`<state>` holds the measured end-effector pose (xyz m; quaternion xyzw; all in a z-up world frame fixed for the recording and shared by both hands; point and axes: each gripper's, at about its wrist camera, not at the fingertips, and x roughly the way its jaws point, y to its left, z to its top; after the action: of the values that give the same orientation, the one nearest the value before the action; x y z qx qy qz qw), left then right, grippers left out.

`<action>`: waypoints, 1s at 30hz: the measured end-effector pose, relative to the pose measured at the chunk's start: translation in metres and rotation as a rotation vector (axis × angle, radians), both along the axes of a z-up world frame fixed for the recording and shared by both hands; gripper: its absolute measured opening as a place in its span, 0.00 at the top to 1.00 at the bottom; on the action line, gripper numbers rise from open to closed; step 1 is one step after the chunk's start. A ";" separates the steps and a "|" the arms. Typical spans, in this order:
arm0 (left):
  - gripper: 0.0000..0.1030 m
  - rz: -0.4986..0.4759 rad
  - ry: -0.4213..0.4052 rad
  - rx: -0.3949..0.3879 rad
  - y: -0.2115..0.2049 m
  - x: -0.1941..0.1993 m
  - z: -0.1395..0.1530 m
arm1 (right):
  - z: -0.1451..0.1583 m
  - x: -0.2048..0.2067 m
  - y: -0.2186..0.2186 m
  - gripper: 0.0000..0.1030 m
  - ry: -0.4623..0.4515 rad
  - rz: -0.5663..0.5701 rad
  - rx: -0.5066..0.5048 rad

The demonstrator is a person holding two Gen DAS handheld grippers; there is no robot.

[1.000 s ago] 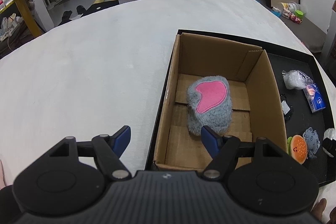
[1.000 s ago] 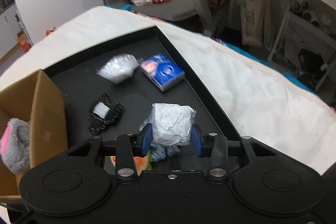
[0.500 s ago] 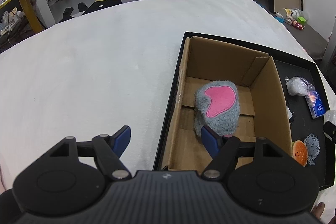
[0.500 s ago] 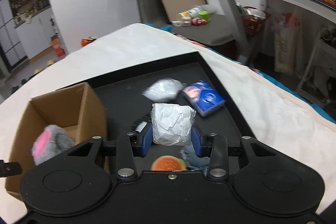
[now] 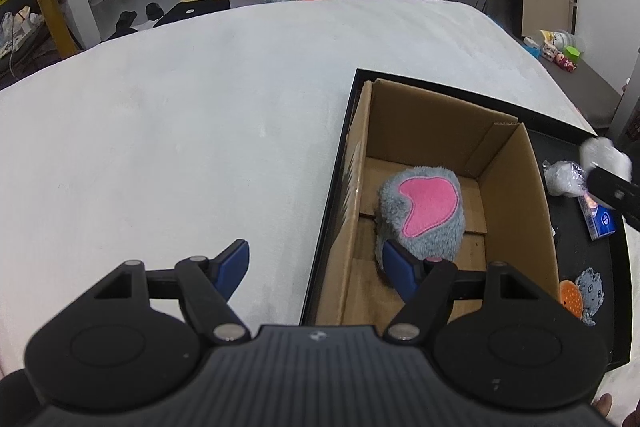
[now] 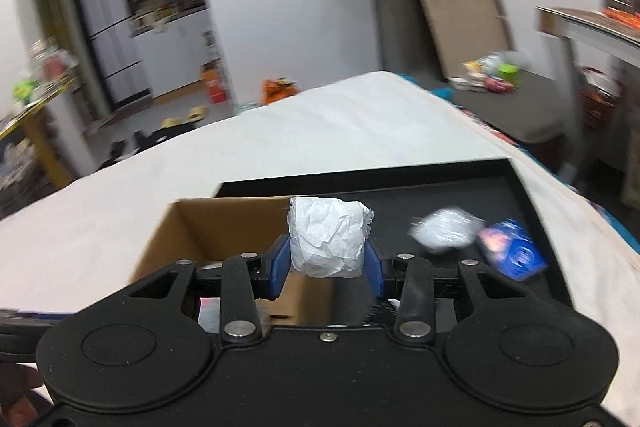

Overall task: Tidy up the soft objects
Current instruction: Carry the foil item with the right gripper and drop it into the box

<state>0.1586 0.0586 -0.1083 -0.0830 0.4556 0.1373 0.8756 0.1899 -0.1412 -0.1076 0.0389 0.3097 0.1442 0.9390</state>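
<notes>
Crumpled white tissue wad (image 6: pixel 329 237) sits clamped in the right gripper (image 6: pixel 328 261) above the cardboard box (image 6: pixel 224 227); left gripper (image 5: pixel 320 263) gapes empty.

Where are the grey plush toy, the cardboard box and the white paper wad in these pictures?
grey plush toy (image 5: pixel 424 211): left wrist view, on its pink patch.
cardboard box (image 5: pixel 516 195): left wrist view, on its right inner wall.
white paper wad (image 6: pixel 329 237): right wrist view, on its crumpled front.

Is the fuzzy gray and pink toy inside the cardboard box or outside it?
Inside. The gray plush toy sits on the floor of the open cardboard box, its walls rising on every side.
</notes>
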 end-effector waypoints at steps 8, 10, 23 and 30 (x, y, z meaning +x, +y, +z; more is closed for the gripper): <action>0.46 -0.013 -0.020 -0.050 0.005 0.002 -0.001 | 0.004 0.009 0.034 0.62 0.003 0.141 -0.038; 0.54 -0.011 -0.015 -0.075 0.007 0.003 -0.002 | 0.006 0.013 0.039 0.62 0.007 0.158 -0.040; 0.89 0.026 0.001 -0.203 0.020 0.012 -0.012 | 0.007 0.031 0.075 0.62 0.047 0.283 -0.050; 0.88 0.050 -0.002 -0.220 0.024 0.013 -0.012 | 0.007 0.033 0.092 0.59 0.045 0.361 -0.093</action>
<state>0.1717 0.0830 -0.1200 -0.1901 0.4647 0.1079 0.8581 0.2232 -0.0489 -0.1003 -0.0576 0.3391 0.2948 0.8915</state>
